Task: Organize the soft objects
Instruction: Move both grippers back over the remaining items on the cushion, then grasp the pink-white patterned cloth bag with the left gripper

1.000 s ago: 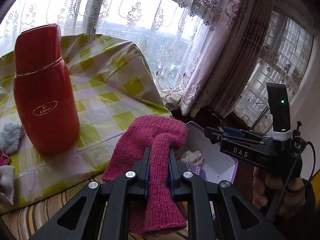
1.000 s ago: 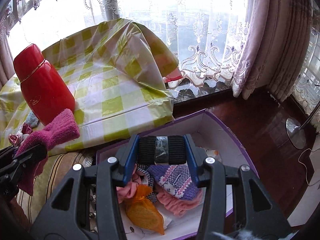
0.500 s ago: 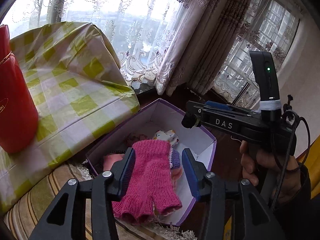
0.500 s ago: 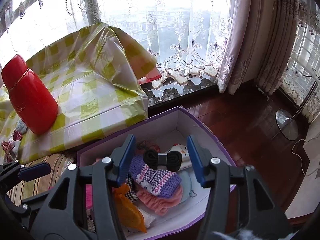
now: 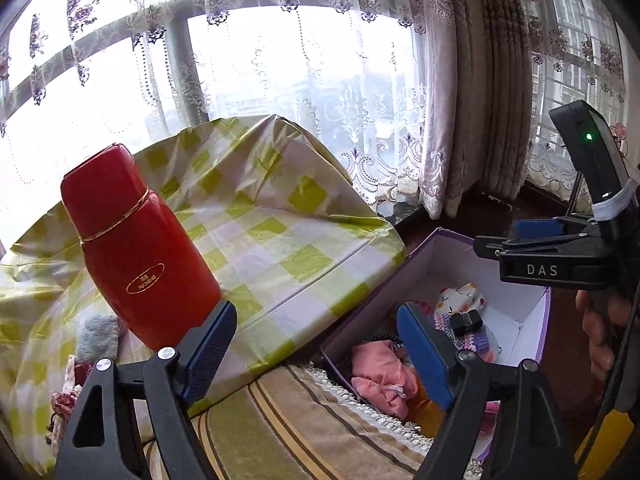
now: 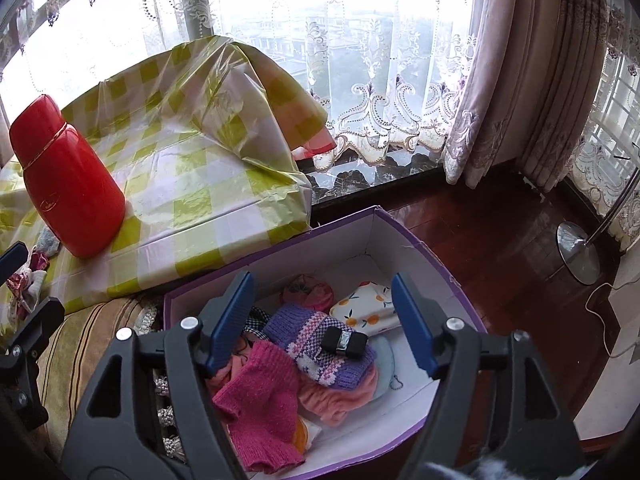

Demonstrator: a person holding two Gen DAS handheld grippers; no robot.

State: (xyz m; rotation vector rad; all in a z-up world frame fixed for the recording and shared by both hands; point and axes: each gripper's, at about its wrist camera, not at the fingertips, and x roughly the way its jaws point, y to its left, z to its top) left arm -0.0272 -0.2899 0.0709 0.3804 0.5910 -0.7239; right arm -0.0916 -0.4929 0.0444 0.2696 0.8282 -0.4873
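A purple box (image 6: 404, 236) with white inside holds soft things: a pink knit glove (image 6: 260, 392), a purple patterned knit piece (image 6: 312, 340), a black elastic band roll (image 6: 345, 342) on top of it, a fruit-print cloth (image 6: 364, 312). My right gripper (image 6: 322, 326) is open and empty above the box. My left gripper (image 5: 316, 350) is open and empty over the box's left edge; the box (image 5: 528, 320) also shows there. Grey and floral soft items (image 5: 98, 334) lie left of the red flask.
A red flask (image 5: 140, 248) stands on the green-checked plastic cloth (image 5: 280, 232). A striped cushion (image 5: 280, 432) lies below. Lace curtains and window behind. Dark wooden floor (image 6: 500, 248) and a lamp base (image 6: 578, 252) at right.
My left gripper opened and dropped the pink glove in the box, then swung back left. My right gripper opened and released the black band roll onto the purple knit.
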